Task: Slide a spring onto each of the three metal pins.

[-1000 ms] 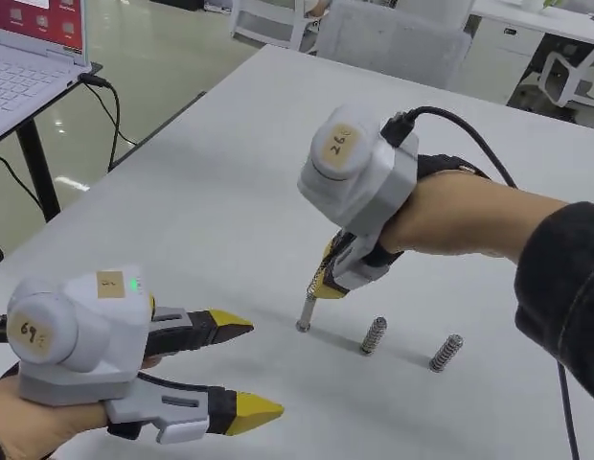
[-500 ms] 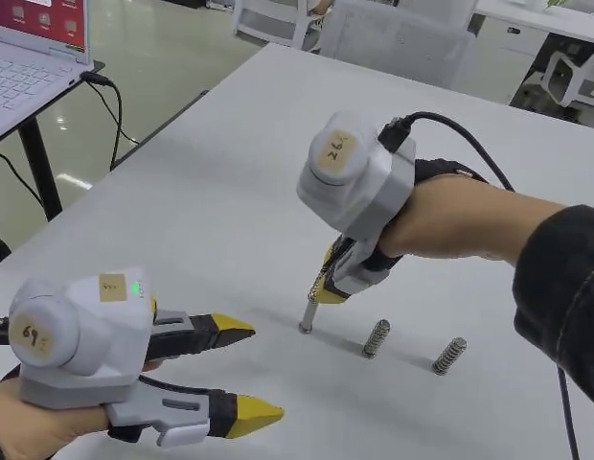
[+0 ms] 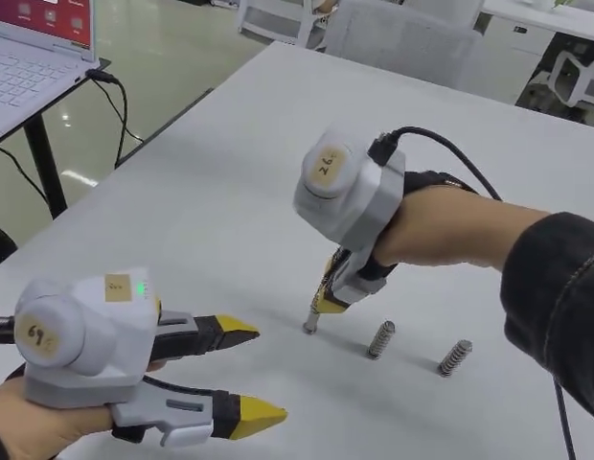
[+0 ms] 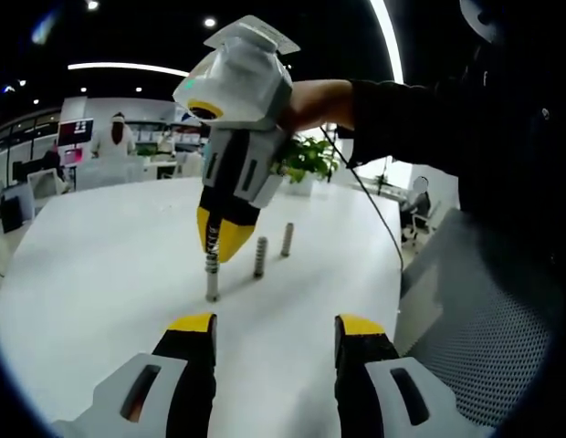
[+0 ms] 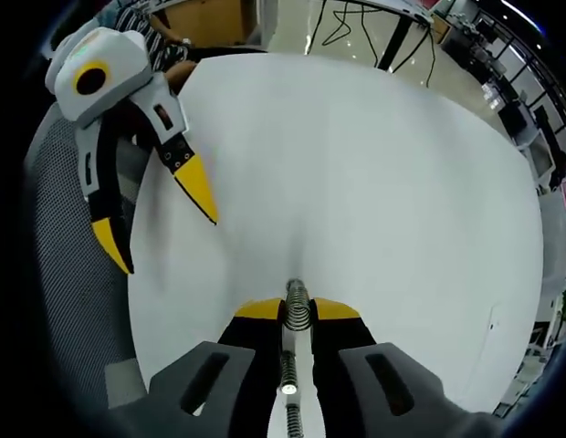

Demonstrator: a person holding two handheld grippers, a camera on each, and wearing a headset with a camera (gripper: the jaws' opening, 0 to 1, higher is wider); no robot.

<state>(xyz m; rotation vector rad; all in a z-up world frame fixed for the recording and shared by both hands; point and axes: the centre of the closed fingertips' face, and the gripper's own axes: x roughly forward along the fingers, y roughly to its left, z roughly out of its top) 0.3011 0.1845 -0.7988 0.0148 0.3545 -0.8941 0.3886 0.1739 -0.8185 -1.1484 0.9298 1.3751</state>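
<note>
On the white table [image 3: 211,192], two upright metal pins [image 3: 380,339] [image 3: 453,357] already wear coiled steel springs [image 4: 260,257], while the right gripper [image 3: 326,305], clamped on the third spring [image 4: 210,248], holds it atop the last bare pin [image 3: 310,323]; the left gripper [image 3: 268,374] hovers nearby, jaws apart.

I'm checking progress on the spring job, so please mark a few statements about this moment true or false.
1. The right gripper is shut on a spring directly over a pin. True.
2. The left gripper grips a spring. False: its fingers are open and hold nothing.
3. Two more springs stand upright beside that pin. True.
4. The laptop sits on the white table next to the pins. False: it rests on a separate surface beyond the table's edge.
</note>
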